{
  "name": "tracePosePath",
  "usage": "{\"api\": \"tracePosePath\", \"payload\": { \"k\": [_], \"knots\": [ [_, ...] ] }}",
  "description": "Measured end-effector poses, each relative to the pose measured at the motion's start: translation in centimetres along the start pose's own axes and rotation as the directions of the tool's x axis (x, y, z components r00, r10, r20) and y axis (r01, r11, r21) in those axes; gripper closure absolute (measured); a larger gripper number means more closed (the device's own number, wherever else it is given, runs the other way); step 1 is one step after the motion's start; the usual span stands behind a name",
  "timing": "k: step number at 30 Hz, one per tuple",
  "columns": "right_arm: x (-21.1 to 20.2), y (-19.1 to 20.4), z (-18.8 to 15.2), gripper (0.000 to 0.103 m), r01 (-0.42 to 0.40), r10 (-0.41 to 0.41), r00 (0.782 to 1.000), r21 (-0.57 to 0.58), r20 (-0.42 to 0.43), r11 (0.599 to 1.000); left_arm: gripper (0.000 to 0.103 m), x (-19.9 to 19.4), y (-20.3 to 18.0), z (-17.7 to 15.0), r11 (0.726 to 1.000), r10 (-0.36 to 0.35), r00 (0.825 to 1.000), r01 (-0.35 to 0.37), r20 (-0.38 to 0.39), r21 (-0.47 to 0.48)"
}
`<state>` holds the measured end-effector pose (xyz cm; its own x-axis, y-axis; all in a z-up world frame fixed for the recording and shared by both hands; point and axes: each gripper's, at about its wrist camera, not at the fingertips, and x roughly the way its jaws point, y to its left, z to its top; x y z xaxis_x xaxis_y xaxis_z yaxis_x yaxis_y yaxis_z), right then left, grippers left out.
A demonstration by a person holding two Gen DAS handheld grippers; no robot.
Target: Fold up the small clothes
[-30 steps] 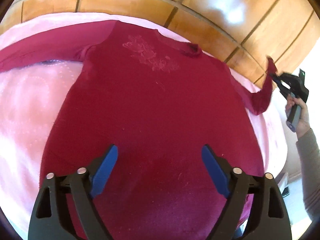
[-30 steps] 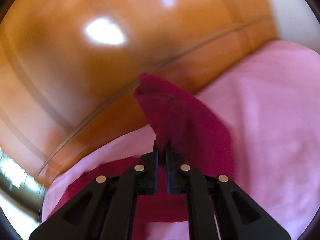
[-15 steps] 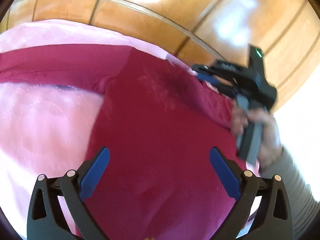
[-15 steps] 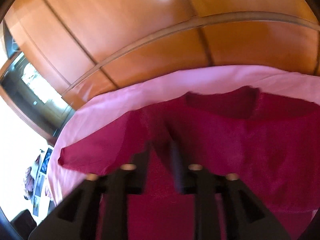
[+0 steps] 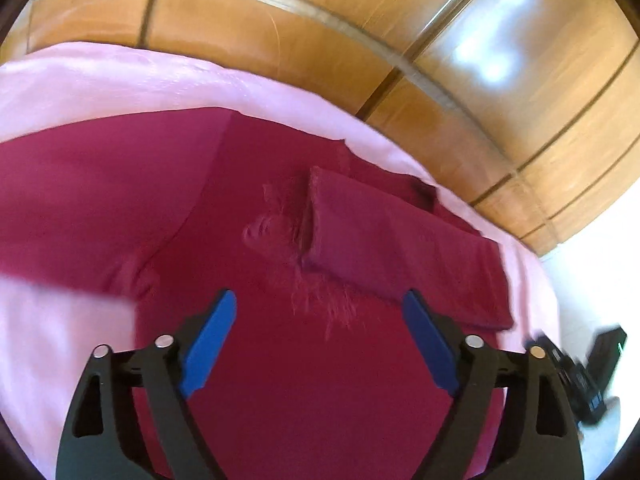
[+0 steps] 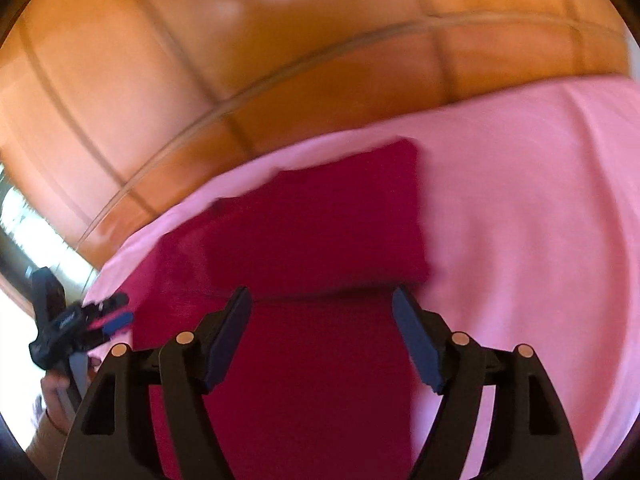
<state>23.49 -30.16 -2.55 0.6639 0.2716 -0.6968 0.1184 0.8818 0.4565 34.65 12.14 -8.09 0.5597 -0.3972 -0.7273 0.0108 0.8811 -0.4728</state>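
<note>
Wood-panelled wardrobe behind, pink bedspread [image 5: 100, 80] under a crimson top [image 5: 320, 380] lying flat, one sleeve [image 5: 400, 240] folded across the chest. Risk: the loose sleeve slides back if bumped. Left gripper [image 5: 320, 344] apart, empty, jaws just narrowing. Right gripper [image 6: 320, 340] apart, just opening, nothing between.

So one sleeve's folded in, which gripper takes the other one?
Left, probably. The unfolded sleeve lies on the left gripper's side. The right gripper, jaws just opened and empty, hangs over the folded sleeve.
</note>
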Motion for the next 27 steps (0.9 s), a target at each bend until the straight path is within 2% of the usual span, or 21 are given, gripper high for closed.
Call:
{"api": "tracePosePath", "payload": {
  "k": [1, 4, 5, 6, 7, 11, 13, 15, 16, 19, 20, 22, 23, 25, 26, 27],
  "knots": [
    [-0.3, -0.9, 0.1, 0.032, 0.011, -0.011, 1.000, 0.014, 0.006, 1.000, 0.026, 1.3, -0.1, 0.7, 1.000, -0.005, 1.000, 0.005, -0.019, -0.003],
    [-0.6, -2.6, 1.0, 0.047, 0.019, -0.020, 0.999, 0.045, 0.030, 0.999, 0.035, 4.2, -0.1, 2.0, 0.999, -0.031, 0.999, 0.029, -0.038, -0.037],
    [-0.4, -2.6, 1.3, 0.053, 0.016, -0.018, 0.999, 0.045, 0.034, 0.999, 0.048, 5.0, -0.1, 2.4, 0.999, -0.036, 0.998, 0.034, -0.048, -0.041],
    [0.0, -2.5, 1.9, 0.055, 0.017, -0.019, 0.999, 0.033, 0.040, 0.999, 0.077, 6.0, -0.2, 2.7, 0.998, -0.043, 0.997, 0.040, -0.067, -0.040],
    [-0.3, -2.3, 2.3, 0.056, 0.018, -0.019, 0.999, 0.027, 0.040, 0.999, 0.089, 6.6, -0.3, 2.9, 0.999, -0.039, 0.996, 0.037, -0.078, -0.029],
    [1.6, -0.2, 3.8, 0.059, 0.003, -0.002, 0.999, -0.032, 0.033, 0.999, 0.091, 4.6, -0.4, 3.3, 0.999, -0.048, 0.999, 0.048, -0.002, -0.016],
    [3.1, 1.0, 4.2, 0.059, 0.001, 0.000, 1.000, -0.058, 0.022, 0.998, 0.091, 3.0, -0.3, 3.2, 1.000, -0.031, 0.999, 0.031, 0.039, 0.005],
    [5.4, 2.1, 4.5, 0.059, 0.036, -0.036, 0.999, -0.084, -0.001, 0.996, 0.091, 2.9, 0.1, 3.2, 0.999, 0.013, 0.999, -0.015, 0.035, 0.036],
    [6.7, 2.4, 4.4, 0.059, 0.059, -0.061, 0.998, -0.099, -0.017, 0.993, 0.091, 3.1, 0.2, 3.1, 0.997, 0.060, 0.998, -0.062, 0.033, 0.051],
    [10.7, 2.9, 3.3, 0.059, 0.156, -0.170, 0.981, -0.138, -0.092, 0.978, 0.090, 4.5, 1.1, 2.6, 0.989, 0.131, 0.991, -0.130, -0.005, 0.066],
    [11.3, 3.0, 2.9, 0.058, 0.175, -0.189, 0.979, -0.155, -0.080, 0.972, 0.090, 5.0, 1.3, 2.2, 0.984, 0.158, 0.987, -0.156, -0.010, 0.080],
    [11.4, 3.6, 2.5, 0.058, 0.211, -0.223, 0.974, -0.183, -0.049, 0.960, 0.088, 5.1, 1.6, 1.6, 0.983, 0.163, 0.986, -0.164, 0.012, 0.085],
    [11.3, 3.7, 2.5, 0.056, 0.213, -0.226, 0.973, -0.186, -0.051, 0.959, 0.086, 4.8, 1.5, 1.4, 0.980, 0.176, 0.984, -0.177, 0.021, 0.087],
    [11.2, 3.7, 2.6, 0.054, 0.218, -0.231, 0.971, -0.184, -0.056, 0.959, 0.069, 3.5, 1.4, 0.9, 0.981, 0.176, 0.983, -0.179, 0.044, 0.075],
    [10.8, 4.0, 2.7, 0.053, 0.227, -0.240, 0.969, -0.186, -0.053, 0.956, 0.052, 3.0, 1.4, 0.7, 0.982, 0.172, 0.983, -0.176, 0.060, 0.063],
    [10.1, 4.6, 2.6, 0.046, 0.228, -0.239, 0.970, -0.192, -0.039, 0.955, 0.047, 1.6, 1.7, 0.1, 0.983, 0.175, 0.980, -0.179, 0.095, 0.031]
  ]
}}
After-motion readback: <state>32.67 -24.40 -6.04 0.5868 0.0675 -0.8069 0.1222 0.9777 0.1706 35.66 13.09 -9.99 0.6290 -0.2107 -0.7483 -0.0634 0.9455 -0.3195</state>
